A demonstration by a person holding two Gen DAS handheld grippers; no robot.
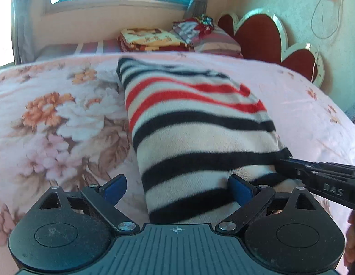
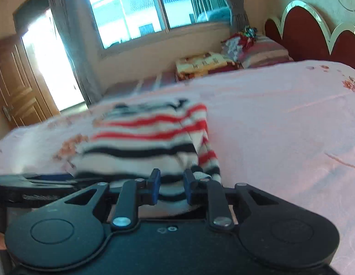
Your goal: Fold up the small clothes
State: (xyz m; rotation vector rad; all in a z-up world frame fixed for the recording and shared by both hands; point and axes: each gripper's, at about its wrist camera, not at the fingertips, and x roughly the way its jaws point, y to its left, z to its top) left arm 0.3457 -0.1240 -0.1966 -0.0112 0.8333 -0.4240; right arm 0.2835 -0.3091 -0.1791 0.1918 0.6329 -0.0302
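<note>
Lying lengthwise on the floral pink bedspread (image 1: pixel 51 119), the striped knit sweater (image 1: pixel 195 126) is seen from the left wrist as a long, already narrowed bundle running away from the camera. The left claw (image 1: pixel 177 189) is spread wide, its blue pads on either side of the near hem and nothing clenched between them. The right claw (image 1: pixel 292 165) is seen reaching in at the hem's right corner — whether it pinches cloth cannot be told from here.

From the right wrist, the right claw (image 2: pixel 170 186) is shown partly closed around the sweater's near edge, with fabric gathered between the pads; the picture is blurred. A dangling sleeve (image 2: pixel 207 151) — hidden from the left view — is revealed here.

The knit is judged soft, light and limp; it is best taken at hem corners.
</note>
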